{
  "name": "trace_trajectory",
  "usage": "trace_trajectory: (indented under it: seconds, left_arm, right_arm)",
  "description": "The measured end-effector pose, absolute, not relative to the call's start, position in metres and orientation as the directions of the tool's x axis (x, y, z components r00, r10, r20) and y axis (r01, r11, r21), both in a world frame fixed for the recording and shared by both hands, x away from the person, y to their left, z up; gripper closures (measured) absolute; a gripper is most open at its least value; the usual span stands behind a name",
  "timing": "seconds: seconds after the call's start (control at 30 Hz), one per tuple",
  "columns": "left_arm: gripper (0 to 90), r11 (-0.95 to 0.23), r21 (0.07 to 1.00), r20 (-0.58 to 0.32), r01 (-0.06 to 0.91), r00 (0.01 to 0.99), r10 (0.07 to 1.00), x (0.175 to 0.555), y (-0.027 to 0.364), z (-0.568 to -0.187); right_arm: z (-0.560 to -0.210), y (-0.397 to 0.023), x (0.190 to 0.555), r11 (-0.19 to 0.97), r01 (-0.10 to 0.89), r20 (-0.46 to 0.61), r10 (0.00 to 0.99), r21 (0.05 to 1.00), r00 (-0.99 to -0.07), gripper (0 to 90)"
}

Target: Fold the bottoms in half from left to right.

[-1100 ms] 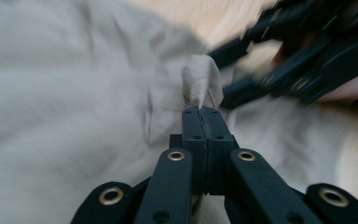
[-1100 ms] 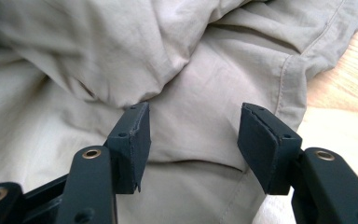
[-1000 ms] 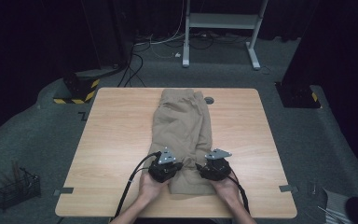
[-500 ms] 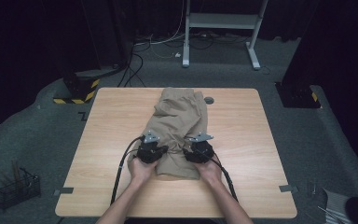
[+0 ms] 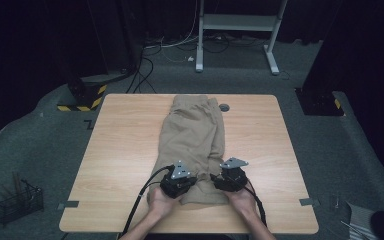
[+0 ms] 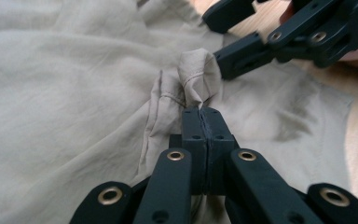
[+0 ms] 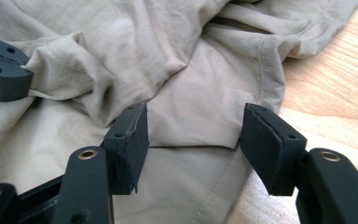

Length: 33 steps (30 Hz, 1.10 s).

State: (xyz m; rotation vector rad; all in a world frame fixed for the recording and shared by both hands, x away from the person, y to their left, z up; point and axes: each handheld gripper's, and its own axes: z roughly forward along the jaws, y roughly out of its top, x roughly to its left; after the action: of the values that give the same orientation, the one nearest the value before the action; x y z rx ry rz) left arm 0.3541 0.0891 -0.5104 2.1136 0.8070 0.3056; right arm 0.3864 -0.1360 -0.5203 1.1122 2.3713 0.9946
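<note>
A khaki garment (image 5: 195, 130) lies lengthwise on the wooden table (image 5: 125, 150), its near hem between my two grippers. My left gripper (image 5: 191, 175) is shut on a bunched fold of that fabric (image 6: 193, 74), with the jaws (image 6: 204, 114) pressed together. Just right of it my right gripper (image 5: 215, 176) stands open. Its jaws (image 7: 196, 126) have just been opening a little wider and straddle a seam of the cloth (image 7: 144, 46) without pressing it. In the left gripper view the right gripper (image 6: 214, 37) reaches in from the upper right, close to the held fold.
A small grey round piece (image 5: 224, 107) sits on the table by the garment's far end. Bare wood (image 7: 335, 79) lies on both sides. On the floor are a black wire basket (image 5: 17, 202), a yellow-striped base (image 5: 80, 95) and a metal stand (image 5: 237, 22).
Half a second ago both hands were farther up the table and to the left, with the hem drawn along. Now they are back near the front edge, where they were a second ago.
</note>
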Motion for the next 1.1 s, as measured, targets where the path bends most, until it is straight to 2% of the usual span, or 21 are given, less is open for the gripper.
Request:
trace_trajectory:
  seconds: [0.07, 0.2, 0.33, 0.5, 0.67, 0.87, 0.97, 1.1]
  left_arm:
    - [88.3, -0.467, 0.781, -0.026, 0.415, 0.769, 0.639, 0.351, 0.086, -0.509]
    - [85.3, -0.496, 0.756, -0.006, 0.427, 0.762, 0.647, 0.354, 0.088, -0.513]
    - [75.0, -0.501, 0.747, -0.023, 0.437, 0.77, 0.638, 0.352, 0.09, -0.514]
    - [59.1, -0.502, 0.758, 0.026, 0.416, 0.75, 0.661, 0.337, 0.093, -0.51]
    - [59.2, -0.479, 0.766, 0.042, 0.429, 0.71, 0.703, 0.317, 0.109, -0.51]
    - [59.5, -0.448, 0.772, 0.035, 0.451, 0.673, 0.739, 0.308, 0.118, -0.511]
    - [58.5, -0.453, 0.758, 0.038, 0.47, 0.661, 0.749, 0.31, 0.117, -0.52]
    - [57.4, -0.443, 0.767, 0.038, 0.464, 0.656, 0.753, 0.312, 0.117, -0.525]
  right_arm:
    - [-0.52, -0.135, 0.386, 0.452, 0.529, -0.011, 0.767, 0.718, -0.641, 42.4]
    - [-0.514, -0.137, 0.384, 0.417, 0.507, 0.007, 0.767, 0.754, -0.642, 46.1]
    - [-0.503, -0.134, 0.378, 0.417, 0.459, 0.007, 0.735, 0.785, -0.678, 49.1]
    - [-0.498, -0.122, 0.38, 0.425, 0.456, 0.035, 0.7, 0.782, -0.713, 53.1]
    - [-0.509, -0.114, 0.391, 0.435, 0.498, 0.045, 0.718, 0.75, -0.695, 53.0]
    - [-0.513, -0.102, 0.392, 0.459, 0.485, 0.023, 0.709, 0.745, -0.705, 53.3]
    - [-0.517, -0.096, 0.395, 0.486, 0.49, 0.015, 0.699, 0.724, -0.715, 62.6]
    - [-0.52, -0.094, 0.396, 0.509, 0.466, -0.02, 0.69, 0.723, -0.723, 83.1]
